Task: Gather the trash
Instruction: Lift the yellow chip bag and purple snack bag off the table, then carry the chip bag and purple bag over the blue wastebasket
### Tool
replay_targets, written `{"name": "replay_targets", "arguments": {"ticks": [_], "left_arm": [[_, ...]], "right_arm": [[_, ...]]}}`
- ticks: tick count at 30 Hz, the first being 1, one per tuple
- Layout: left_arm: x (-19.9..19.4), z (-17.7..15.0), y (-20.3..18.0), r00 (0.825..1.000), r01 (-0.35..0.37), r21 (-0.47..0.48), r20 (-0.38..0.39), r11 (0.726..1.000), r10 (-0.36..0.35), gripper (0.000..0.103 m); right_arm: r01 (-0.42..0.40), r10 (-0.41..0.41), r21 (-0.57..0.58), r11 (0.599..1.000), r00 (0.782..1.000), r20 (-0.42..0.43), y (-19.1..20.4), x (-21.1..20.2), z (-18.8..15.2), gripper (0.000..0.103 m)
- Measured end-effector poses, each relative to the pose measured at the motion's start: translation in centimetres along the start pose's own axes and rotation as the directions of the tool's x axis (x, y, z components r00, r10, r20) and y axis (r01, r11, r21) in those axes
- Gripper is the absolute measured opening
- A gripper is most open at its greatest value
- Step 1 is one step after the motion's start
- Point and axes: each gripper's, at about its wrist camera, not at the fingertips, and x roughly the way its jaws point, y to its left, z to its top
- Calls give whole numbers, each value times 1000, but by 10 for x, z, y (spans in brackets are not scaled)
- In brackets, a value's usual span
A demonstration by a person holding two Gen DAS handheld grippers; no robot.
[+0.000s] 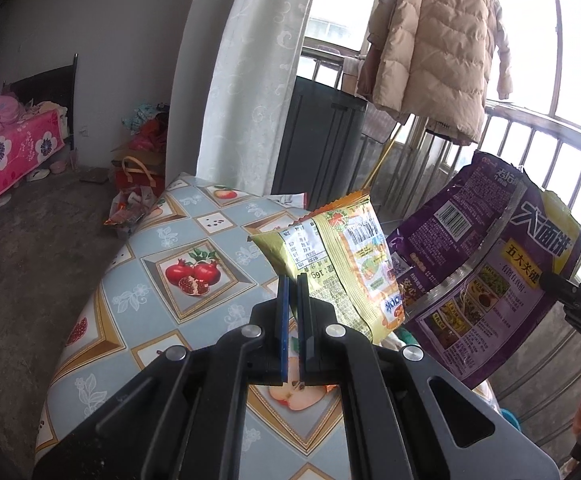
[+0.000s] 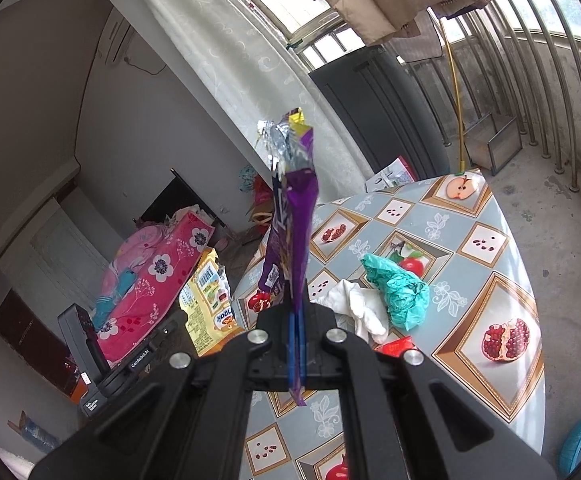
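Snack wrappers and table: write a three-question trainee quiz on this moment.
1. True or false: the right hand-held gripper is shut on the purple wrapper.
2. Which wrapper does the left hand-held gripper hold? A) red B) yellow-green C) teal
3. Fill in: the crumpled teal bag lies on the ____ beside a white crumpled piece.

Key
1. True.
2. B, the yellow-green wrapper.
3. Table, the one with the fruit-patterned cloth.

Black left gripper (image 1: 293, 280) with blue pads, silver round screws, matching right gripper (image 2: 298, 308), white lettering
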Motion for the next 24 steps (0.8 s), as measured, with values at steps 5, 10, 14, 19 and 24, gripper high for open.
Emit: {"name": "replay_targets", "arguments": {"ticks": [5,10,14,19,24], "left_arm": [[2,2,-20,999,35,28,-3,999,-35,2],[5,4,-48,997,78,74,-11,994,-77,2],[10,4,-76,992,125,118,-27,985,-122,2],[20,0,-120,975,220,184,-72,958,-210,2],[40,-7,-171,934,350,243,-161,905,-318,2]], "right_arm": [[17,-18,24,1000,999,40,-12,-22,1,1],[40,-45,58,997,995,88,-31,-48,-1,1],[62,-75,99,993,988,135,-52,-75,0,1],[110,-142,160,981,969,203,-79,-115,-3,1],[228,-295,244,943,910,291,-106,-169,-18,1]]}}
